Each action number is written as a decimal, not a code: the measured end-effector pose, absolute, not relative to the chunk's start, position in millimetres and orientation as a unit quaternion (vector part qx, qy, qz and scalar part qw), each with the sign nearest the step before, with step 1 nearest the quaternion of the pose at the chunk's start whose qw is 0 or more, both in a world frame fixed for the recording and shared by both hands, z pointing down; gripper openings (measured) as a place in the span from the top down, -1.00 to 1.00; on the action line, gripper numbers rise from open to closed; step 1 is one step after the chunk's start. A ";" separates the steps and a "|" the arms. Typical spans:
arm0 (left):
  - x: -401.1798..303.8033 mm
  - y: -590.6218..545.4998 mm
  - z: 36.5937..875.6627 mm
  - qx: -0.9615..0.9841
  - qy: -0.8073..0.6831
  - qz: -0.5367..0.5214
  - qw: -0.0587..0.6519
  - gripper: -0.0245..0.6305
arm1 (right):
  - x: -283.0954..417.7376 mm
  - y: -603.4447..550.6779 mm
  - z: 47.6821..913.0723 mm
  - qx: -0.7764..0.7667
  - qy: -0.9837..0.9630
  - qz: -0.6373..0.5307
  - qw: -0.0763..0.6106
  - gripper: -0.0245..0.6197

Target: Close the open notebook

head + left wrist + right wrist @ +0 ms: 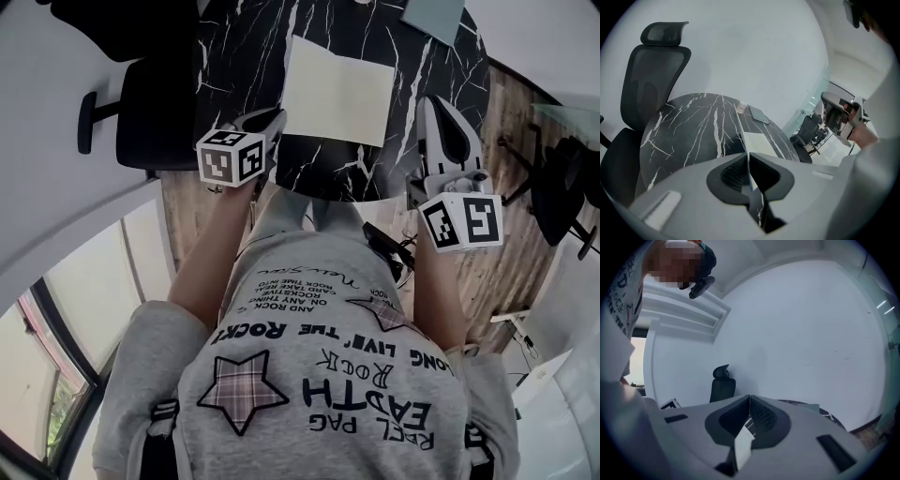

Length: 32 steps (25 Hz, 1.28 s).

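A cream notebook (337, 89) lies flat on the round black marble table (244, 56), showing one plain face with no spread pages. My left gripper (277, 118) hovers at the notebook's near left corner, jaws together with nothing between them. In the left gripper view the notebook (757, 143) sits just beyond the meeting tips of that gripper (748, 156). My right gripper (433, 103) is held over the table's right edge, beside the notebook and apart from it. In the right gripper view this gripper (750, 397) is shut and empty too.
A black office chair (150, 112) stands left of the table, also in the left gripper view (647, 84). A grey-green flat item (433, 17) lies at the table's far edge. Another dark chair (562, 187) stands on the wooden floor to the right.
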<state>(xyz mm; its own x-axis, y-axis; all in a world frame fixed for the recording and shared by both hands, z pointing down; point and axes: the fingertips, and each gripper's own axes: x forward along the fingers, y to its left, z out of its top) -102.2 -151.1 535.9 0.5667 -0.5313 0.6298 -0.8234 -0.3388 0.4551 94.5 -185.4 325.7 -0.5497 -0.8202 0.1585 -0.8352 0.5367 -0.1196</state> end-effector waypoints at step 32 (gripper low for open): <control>10.0 -143.6 499.7 0.856 -0.342 0.182 0.342 0.75 | 125.5 -167.6 327.0 0.492 -0.864 0.099 0.028 0.89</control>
<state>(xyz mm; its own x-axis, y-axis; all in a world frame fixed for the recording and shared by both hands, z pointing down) 10.0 -143.6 499.7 0.7003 -0.4607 0.5454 -0.7096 -0.5327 0.4612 125.5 -167.6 327.0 -0.5144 -0.8449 0.1470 -0.8562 0.4962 -0.1440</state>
